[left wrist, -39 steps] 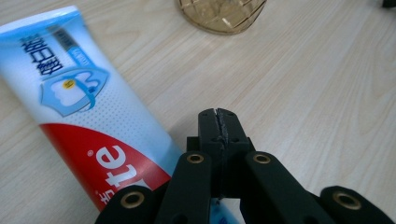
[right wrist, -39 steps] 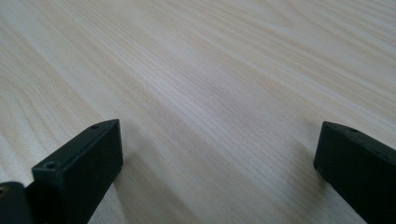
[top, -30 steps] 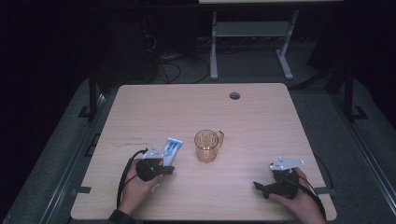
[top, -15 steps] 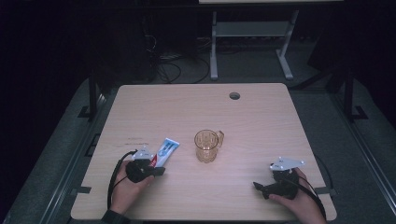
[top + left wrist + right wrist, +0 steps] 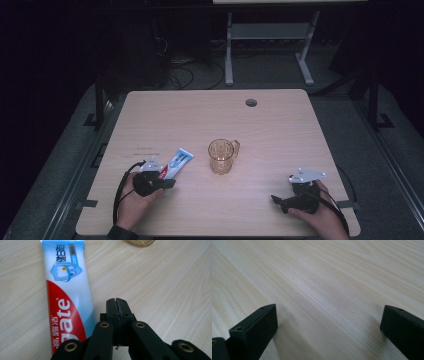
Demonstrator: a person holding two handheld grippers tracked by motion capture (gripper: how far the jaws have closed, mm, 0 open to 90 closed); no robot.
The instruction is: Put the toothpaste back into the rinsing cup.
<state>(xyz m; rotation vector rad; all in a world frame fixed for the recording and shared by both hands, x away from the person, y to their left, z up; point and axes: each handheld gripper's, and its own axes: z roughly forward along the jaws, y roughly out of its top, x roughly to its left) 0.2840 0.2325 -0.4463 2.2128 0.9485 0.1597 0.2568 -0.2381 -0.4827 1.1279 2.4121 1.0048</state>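
Observation:
A red, white and blue toothpaste tube (image 5: 178,161) lies flat on the wooden table (image 5: 210,120), left of a clear amber glass mug (image 5: 222,156). My left gripper (image 5: 171,182) rests at the tube's near end. In the left gripper view its jaws (image 5: 117,303) are shut on nothing, and the tube (image 5: 67,302) lies just to their left, with the mug's base (image 5: 140,242) at the top edge. My right gripper (image 5: 278,201) sits near the table's front right, pointing left. It stands open (image 5: 328,320) over bare wood.
A round cable hole (image 5: 251,102) marks the table's far side. Beyond the table, metal desk legs (image 5: 229,55) and cables (image 5: 180,75) stand on dark floor. The person's hands (image 5: 131,205) come in at the front edge.
My left gripper has slid a little to the left and toward the front edge, so more of the tube is uncovered. The right gripper and the mug have stayed put.

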